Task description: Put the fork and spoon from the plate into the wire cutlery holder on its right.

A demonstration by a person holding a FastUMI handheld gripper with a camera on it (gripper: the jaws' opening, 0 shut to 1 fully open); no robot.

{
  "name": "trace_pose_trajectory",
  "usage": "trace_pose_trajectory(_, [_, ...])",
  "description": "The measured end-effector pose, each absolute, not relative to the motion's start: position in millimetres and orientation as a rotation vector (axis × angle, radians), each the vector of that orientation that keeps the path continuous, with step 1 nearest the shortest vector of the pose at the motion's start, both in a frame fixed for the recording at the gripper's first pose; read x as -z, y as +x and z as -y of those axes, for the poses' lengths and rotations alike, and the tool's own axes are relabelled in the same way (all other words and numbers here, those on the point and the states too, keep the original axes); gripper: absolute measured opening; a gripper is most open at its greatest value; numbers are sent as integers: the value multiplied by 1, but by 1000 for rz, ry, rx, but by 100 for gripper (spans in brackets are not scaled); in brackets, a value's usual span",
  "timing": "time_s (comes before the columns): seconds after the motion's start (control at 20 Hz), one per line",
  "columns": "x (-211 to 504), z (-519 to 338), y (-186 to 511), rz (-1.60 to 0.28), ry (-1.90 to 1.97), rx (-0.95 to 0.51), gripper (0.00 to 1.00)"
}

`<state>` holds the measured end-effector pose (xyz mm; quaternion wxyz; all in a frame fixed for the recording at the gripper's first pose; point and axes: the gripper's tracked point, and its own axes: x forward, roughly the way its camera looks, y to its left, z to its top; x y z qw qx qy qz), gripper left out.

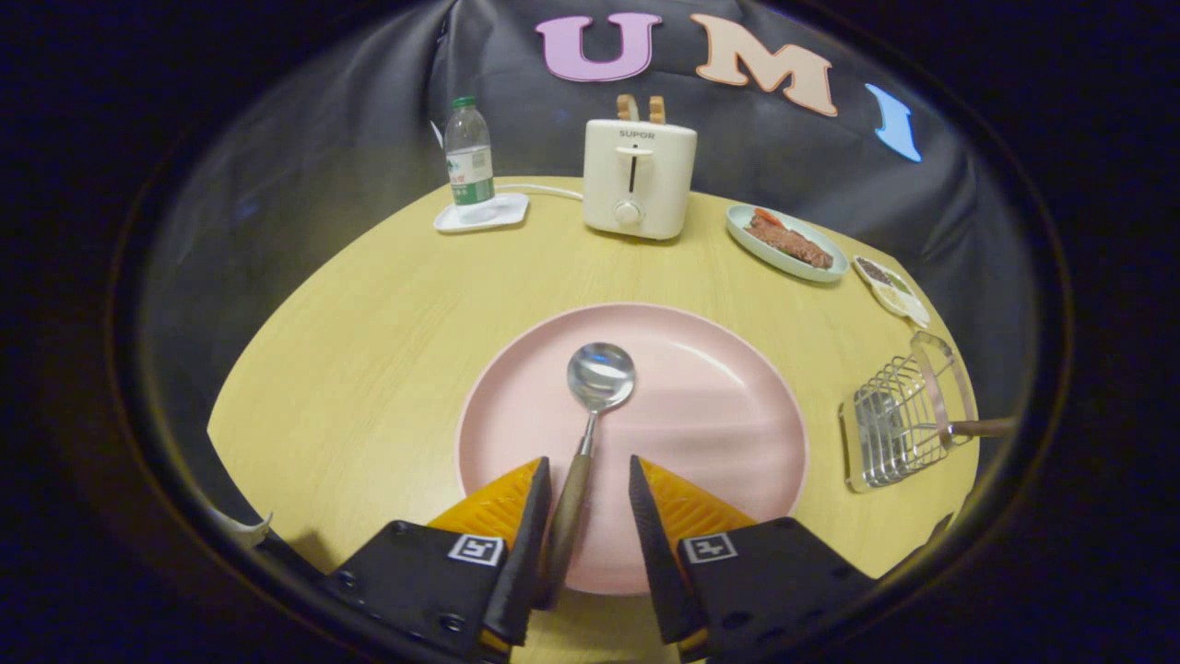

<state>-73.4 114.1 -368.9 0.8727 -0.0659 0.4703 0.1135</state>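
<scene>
A metal spoon (600, 373) with a wooden handle lies on the pink plate (710, 415), bowl pointing away from me. My gripper (588, 461) is open low over the plate's near side. The spoon's handle runs between the two fingers, close against the left finger (533, 516) and apart from the right one. The wire cutlery holder (890, 433) lies on the table to the right of the plate. A wooden handle (986, 427) pokes out of its far side; I cannot tell what utensil it belongs to.
Beyond the plate stand a white toaster (638, 180) with bread in it and a water bottle (469, 161) on a small white tray. A green dish of food (784, 242) and a small dish (890, 286) sit at the back right of the round wooden table (369, 350).
</scene>
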Motion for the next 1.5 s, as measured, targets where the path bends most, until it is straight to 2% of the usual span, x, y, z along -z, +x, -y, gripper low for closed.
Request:
trace_pose_trajectory(0.25, [371,-110,-74,-1003,-145,-253,19])
trace_pose_trajectory(0.4, [371,-100,-73,-1016,-174,-257,10])
trace_pose_trajectory(0.8, [331,-73,-68,-1061,-182,-348,9])
trace_pose_trajectory(1.5, [254,55,-25,-1130,-242,-369,9])
